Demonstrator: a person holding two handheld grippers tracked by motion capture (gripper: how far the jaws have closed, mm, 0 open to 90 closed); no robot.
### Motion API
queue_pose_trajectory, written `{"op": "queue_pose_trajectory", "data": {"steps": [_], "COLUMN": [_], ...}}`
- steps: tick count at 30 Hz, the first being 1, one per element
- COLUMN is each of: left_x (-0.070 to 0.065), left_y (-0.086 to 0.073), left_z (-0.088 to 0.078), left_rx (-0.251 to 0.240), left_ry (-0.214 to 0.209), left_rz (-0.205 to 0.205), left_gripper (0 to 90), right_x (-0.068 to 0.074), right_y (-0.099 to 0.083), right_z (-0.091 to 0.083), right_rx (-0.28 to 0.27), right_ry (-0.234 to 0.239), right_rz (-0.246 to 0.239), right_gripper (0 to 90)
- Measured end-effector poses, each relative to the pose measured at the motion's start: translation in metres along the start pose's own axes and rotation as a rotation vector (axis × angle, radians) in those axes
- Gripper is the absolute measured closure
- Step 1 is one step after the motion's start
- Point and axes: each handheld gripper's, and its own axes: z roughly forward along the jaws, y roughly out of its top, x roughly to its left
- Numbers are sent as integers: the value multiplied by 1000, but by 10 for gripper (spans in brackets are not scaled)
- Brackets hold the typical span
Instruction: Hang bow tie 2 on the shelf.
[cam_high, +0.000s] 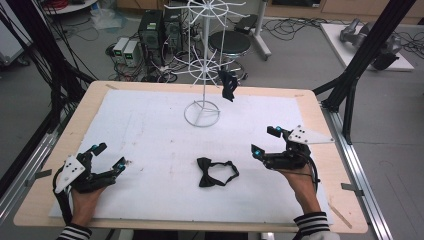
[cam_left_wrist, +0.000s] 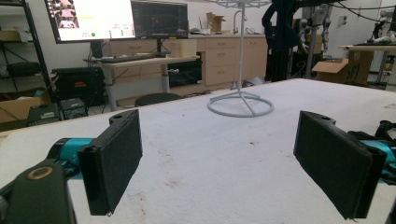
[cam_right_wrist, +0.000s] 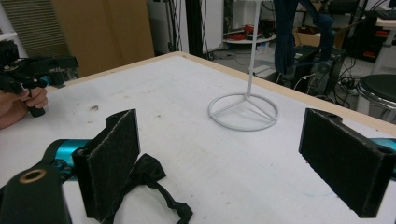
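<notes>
A black bow tie (cam_high: 215, 172) lies flat on the white mat, front centre. In the right gripper view this bow tie (cam_right_wrist: 152, 175) sits just beyond and beside the left jaw, not between the pads. My right gripper (cam_high: 264, 141) rests to its right, open and empty, as the right gripper view (cam_right_wrist: 219, 168) confirms. At the front left, my left gripper (cam_high: 109, 156) is open too, with bare mat between its jaws (cam_left_wrist: 219, 168). A white wire rack (cam_high: 202, 113) stands at the back centre. A second dark bow tie (cam_high: 228, 85) hangs from it.
The white mat (cam_high: 150, 130) covers most of the wooden table (cam_high: 310, 110). Black frame posts (cam_high: 350, 95) rise past the right edge. On the floor behind the table are a stool (cam_high: 229, 44), computer cases (cam_high: 150, 30) and cables.
</notes>
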Motion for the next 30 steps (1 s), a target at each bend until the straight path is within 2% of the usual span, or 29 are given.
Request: {"op": "queue_pose_trajectory", "data": {"steps": [9, 16, 22, 30], "left_x": [0, 1, 1, 1], "left_y": [0, 0, 0, 0], "left_z": [-1, -1, -1, 0], "left_rx": [-10, -13, -9, -6], "left_ry": [2, -3, -2, 1], "left_rz": [-4, -8, -13, -8], "left_gripper": [158, 158, 158, 158], "right_x": [0, -1, 7, 24], "right_y": [2, 6, 12, 21], "right_z": [0, 3, 7, 22], "right_rx": [15, 32, 75, 136], "right_ry": [15, 7, 13, 66], "right_rz": [-3, -12, -35, -82], "right_gripper": [118, 118, 118, 118]}}
